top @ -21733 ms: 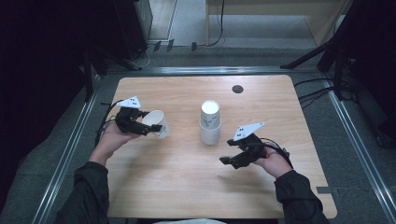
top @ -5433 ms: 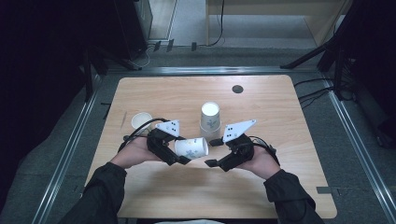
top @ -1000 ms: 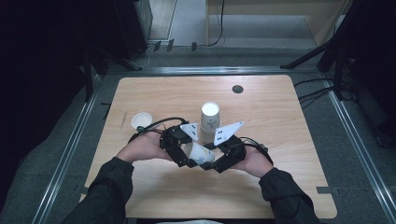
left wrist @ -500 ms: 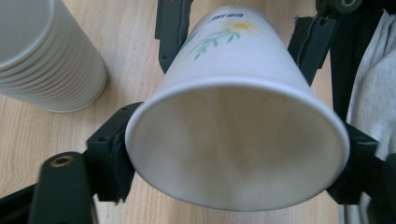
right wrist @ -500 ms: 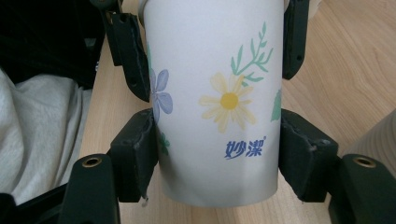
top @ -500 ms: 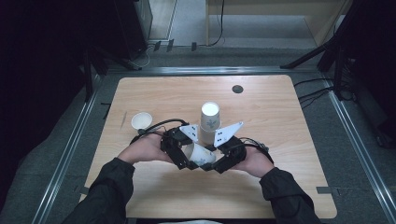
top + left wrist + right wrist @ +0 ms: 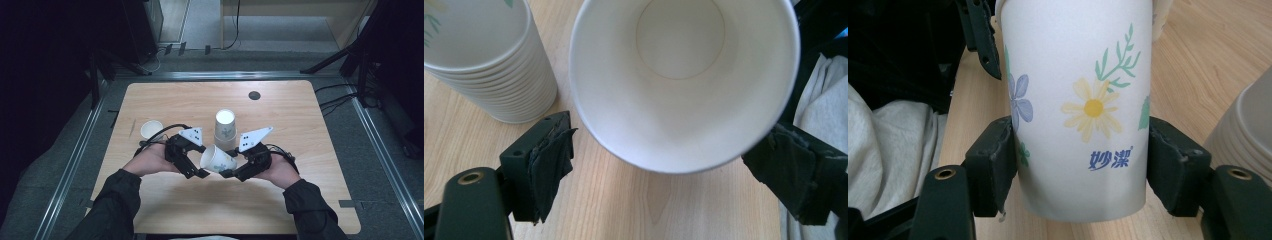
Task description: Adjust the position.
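1. Our right gripper (image 7: 1080, 170) clamps the flowered paper cup (image 7: 218, 159) near its base, held on its side above the table (image 7: 300, 200).
2. Our left gripper (image 7: 671, 165) has just been opening; its pads stand clear of the cup's rim.
3. We judge this a handover; next, carry the cup to the stack of cups (image 7: 225, 130).

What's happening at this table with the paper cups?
A person works two hand-held grippers. The right gripper clamps a flowered paper cup by its base, lying sideways above the table. The left gripper has just been opening, its pads clear of the rim. A cup stack stands behind; a single cup sits left.
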A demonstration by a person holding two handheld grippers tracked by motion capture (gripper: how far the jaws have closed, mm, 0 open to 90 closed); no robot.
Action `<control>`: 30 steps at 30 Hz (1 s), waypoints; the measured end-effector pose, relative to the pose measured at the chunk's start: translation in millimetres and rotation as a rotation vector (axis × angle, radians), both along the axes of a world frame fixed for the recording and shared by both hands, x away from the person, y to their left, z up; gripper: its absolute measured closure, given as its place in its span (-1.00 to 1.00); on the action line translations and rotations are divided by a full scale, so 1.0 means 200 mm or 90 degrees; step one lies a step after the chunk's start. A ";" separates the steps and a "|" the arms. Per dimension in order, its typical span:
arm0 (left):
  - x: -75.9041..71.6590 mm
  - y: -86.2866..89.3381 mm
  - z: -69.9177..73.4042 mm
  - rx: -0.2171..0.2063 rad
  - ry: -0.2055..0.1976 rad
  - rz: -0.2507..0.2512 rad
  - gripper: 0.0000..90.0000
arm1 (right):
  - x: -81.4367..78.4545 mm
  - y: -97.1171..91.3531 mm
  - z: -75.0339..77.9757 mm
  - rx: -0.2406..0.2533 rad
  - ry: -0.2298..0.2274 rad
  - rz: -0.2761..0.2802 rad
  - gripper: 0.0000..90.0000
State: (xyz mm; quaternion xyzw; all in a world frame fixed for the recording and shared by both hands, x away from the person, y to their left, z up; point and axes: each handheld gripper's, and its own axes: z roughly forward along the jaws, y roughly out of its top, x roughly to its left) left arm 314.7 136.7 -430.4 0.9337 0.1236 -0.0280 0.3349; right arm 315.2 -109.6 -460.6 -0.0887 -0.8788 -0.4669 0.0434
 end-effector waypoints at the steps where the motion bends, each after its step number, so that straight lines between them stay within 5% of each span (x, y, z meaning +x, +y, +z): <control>1: 0.00 0.01 0.00 -0.007 -0.002 0.004 -0.70 | 0.00 0.00 0.00 0.003 0.001 -0.002 -0.24; 5: -0.02 0.04 0.01 -0.049 -0.009 0.016 -0.67 | 0.00 -0.01 0.00 0.013 -0.001 0.002 -0.24; 12: -0.04 0.07 -0.02 -0.067 -0.005 0.037 -0.67 | 0.00 -0.01 0.00 0.022 0.003 0.000 -0.24; 26: -0.06 0.07 -0.01 -0.221 0.005 0.071 -0.65 | -0.01 0.00 0.01 0.058 0.027 0.007 -0.24; 30: -0.05 0.06 -0.02 -0.225 0.015 0.068 -0.62 | -0.01 0.00 0.01 0.079 0.040 0.009 -0.24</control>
